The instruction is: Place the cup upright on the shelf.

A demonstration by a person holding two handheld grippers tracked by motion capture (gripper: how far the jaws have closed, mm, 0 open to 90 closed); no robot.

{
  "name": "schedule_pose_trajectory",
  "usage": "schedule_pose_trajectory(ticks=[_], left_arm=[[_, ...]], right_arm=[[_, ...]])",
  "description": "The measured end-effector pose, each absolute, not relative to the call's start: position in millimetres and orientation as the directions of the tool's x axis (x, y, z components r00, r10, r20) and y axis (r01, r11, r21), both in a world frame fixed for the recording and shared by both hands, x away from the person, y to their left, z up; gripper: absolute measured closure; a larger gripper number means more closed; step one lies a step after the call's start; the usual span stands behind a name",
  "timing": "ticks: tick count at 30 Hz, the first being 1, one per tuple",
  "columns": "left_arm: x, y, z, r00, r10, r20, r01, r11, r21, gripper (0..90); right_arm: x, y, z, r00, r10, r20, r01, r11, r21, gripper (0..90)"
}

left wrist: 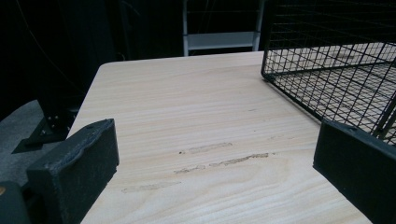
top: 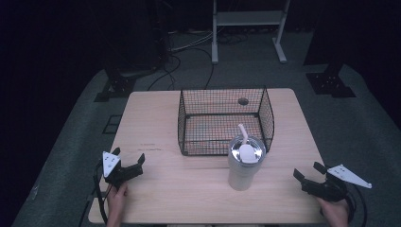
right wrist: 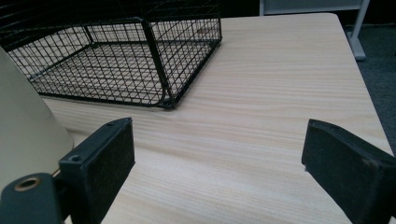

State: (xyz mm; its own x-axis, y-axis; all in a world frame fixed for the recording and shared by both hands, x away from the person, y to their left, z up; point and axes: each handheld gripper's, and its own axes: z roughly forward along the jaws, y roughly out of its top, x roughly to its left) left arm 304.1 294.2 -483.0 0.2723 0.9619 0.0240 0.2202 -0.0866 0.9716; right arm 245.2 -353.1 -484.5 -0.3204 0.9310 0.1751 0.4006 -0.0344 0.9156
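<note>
A cream tumbler (top: 245,163) with a clear lid and a white straw stands upright on the wooden table (top: 156,127), just in front of a black wire basket (top: 225,121). The basket holds nothing that I can see. My left gripper (top: 128,157) rests near the table's front left, held by a hand, jaws wide apart with nothing between them. My right gripper (top: 308,171) sits at the front right, also open and holding nothing. In the right gripper view the tumbler's side (right wrist: 21,130) shows at the left edge, with the basket (right wrist: 121,60) beyond it.
The basket's corner (left wrist: 336,70) stands to the right in the left gripper view, with bare wood in front. A small dark hole (top: 243,101) marks the table behind the basket. A white frame (top: 248,21), cables and black stand feet are on the floor beyond.
</note>
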Motion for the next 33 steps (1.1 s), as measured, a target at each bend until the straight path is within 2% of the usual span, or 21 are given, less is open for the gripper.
schedule_pose_trajectory(ticks=[15, 33], left_arm=[[303, 294, -483, 0.275, 0.961, 0.032, 0.216, -0.094, 0.972, 0.0], [302, 294, -483, 0.275, 0.961, 0.032, 0.214, -0.094, 0.972, 0.0]], right_arm=[[246, -341, -467, -0.386, 0.908, 0.162, 0.378, -0.004, 0.926, 8.7], [243, -307, -449, -0.544, 0.834, 0.089, 0.347, 0.128, 0.929, 8.7]])
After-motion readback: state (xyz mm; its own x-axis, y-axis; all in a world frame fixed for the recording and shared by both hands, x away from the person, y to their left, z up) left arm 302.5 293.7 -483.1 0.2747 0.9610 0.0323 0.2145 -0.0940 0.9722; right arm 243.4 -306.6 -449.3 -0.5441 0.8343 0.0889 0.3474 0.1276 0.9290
